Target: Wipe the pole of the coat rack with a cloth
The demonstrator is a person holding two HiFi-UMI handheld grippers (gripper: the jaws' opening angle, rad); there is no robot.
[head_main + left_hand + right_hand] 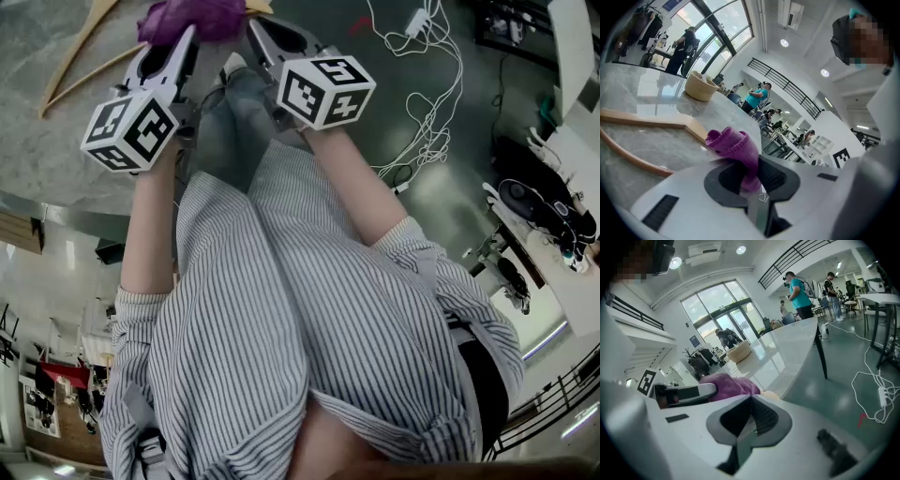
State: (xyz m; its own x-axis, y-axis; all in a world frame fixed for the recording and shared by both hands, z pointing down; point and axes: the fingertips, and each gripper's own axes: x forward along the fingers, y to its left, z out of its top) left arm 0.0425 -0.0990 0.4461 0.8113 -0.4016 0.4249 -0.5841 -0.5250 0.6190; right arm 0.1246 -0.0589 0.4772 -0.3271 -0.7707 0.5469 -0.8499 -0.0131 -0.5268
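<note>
The left tongs [750, 177] are clamping a fold of the purple cloth [733, 146], which is bunching past the tips. The right tongs [749, 417] are resting pressed together, empty, just beside it. Beyond the cloth, to its left, wooden bars [651, 123] are lying flat on the marble surface [633, 143], long axes running leftward; the left tongs are nearer. No upright pole is showing.
</note>
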